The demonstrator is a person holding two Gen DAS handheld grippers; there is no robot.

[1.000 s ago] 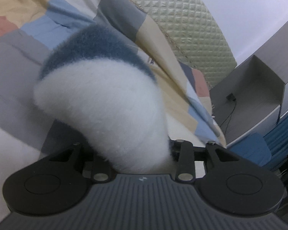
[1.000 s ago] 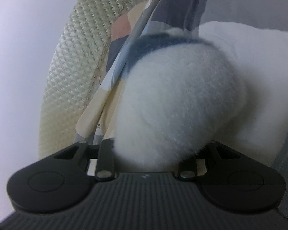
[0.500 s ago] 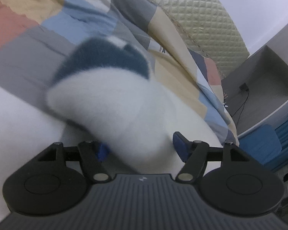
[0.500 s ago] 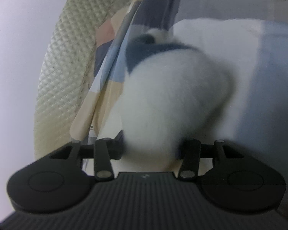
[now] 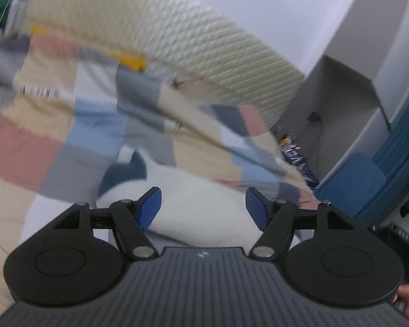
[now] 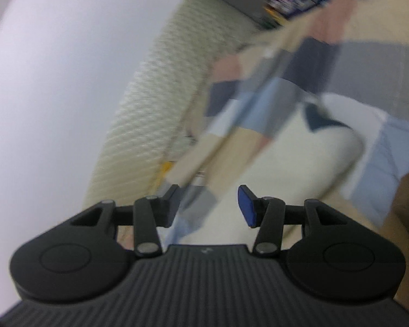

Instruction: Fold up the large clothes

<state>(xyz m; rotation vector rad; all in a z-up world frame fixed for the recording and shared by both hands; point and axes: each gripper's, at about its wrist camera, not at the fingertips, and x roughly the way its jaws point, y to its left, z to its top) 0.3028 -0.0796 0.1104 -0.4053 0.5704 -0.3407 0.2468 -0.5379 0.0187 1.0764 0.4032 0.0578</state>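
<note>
Here, the left gripper (image 5: 203, 208) and right gripper (image 6: 207, 204) both stand with jaws spread, pinching nothing, having just been opening. The white fleece (image 5: 204, 199) lies on the patchwork quilt (image 5: 27, 147), beyond and below both jaws, released.

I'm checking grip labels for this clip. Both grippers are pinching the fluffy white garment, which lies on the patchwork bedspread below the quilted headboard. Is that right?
Not quite. Both grippers are open and hold nothing: the left gripper and right gripper show blue pads apart in their wrist views. The rest stands: the fluffy white garment lies on the patchwork bedspread below the quilted headboard.
</note>
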